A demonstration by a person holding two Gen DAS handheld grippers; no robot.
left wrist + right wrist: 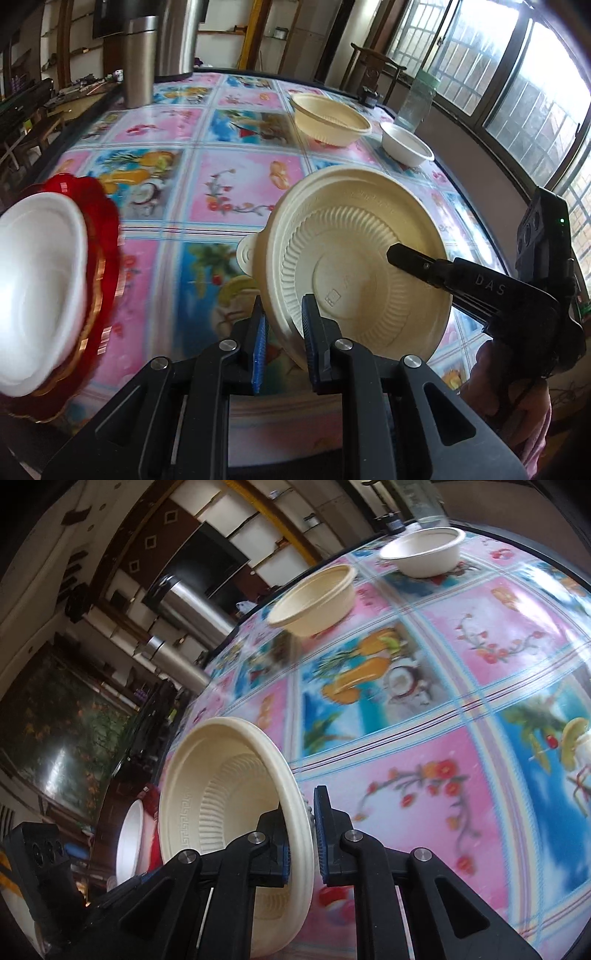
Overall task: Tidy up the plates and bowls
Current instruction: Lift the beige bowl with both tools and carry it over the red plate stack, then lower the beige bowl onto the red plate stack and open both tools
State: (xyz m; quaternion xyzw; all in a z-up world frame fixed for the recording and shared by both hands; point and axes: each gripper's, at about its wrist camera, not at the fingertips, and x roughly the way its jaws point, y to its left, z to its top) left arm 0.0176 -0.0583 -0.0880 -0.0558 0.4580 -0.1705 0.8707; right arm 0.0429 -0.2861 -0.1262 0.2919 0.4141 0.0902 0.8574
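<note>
Table (207, 192) wore a glossy cloth of pink and blue fruit-and-flower squares. Far right: cream bowl (330, 118), small white bowl (406, 144) just beside it, clear jar (415, 101) behind. Far left: steel flask (139, 61), larger steel vessel (177, 37).

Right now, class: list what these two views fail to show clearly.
Left wrist view: whether the left gripper pinches the cream bowl; blur hides the contact.
Left wrist view: red plate and white bowl, blurred, cut by the frame edge.
Right wrist view: jar, cut by the top edge.
</note>
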